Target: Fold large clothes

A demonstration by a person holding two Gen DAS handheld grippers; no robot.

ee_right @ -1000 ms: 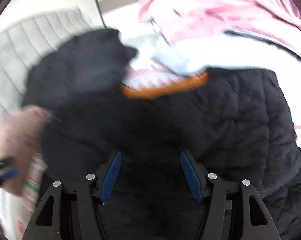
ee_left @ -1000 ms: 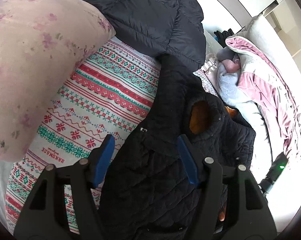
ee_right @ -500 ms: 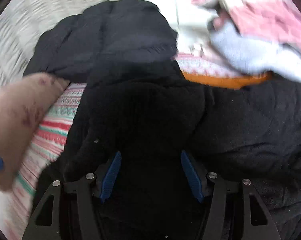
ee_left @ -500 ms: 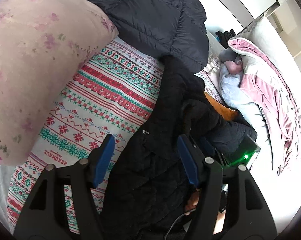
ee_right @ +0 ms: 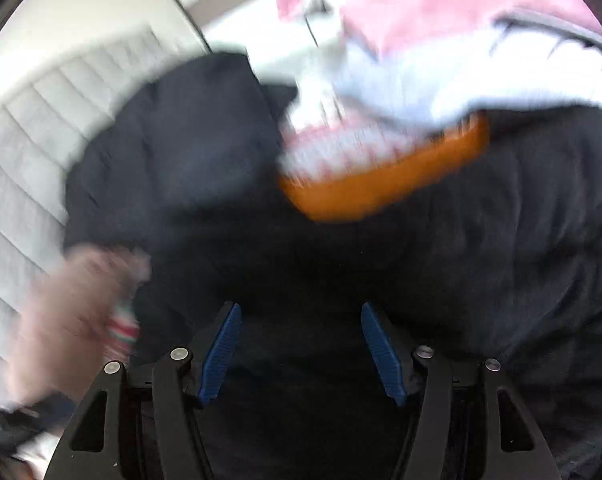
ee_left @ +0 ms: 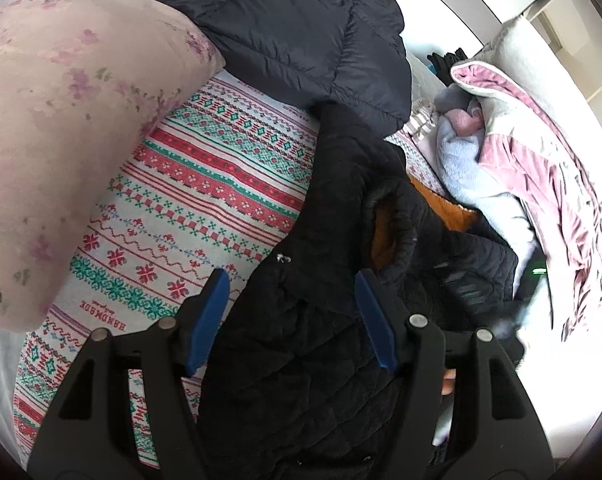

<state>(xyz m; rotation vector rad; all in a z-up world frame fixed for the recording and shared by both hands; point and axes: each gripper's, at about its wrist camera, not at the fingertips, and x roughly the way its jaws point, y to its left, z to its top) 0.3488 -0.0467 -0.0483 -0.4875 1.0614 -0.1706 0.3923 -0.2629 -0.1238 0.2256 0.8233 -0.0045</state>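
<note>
The black quilted jacket [ee_left: 313, 360] lay crumpled on the bed's patterned red, green and white blanket [ee_left: 205, 184], its orange lining [ee_left: 385, 236] showing inside a rolled cuff or collar opening. The left tongs [ee_left: 291, 312] stood spread above its stitched surface, pinching nothing. In the blurred right view the right tongs [ee_right: 299, 344] were likewise spread over the dark fabric.

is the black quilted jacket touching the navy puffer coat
Touching. In the left wrist view the jacket's upper end runs up under the lower edge of the puffer coat, with no patterned sheet showing between them.
</note>
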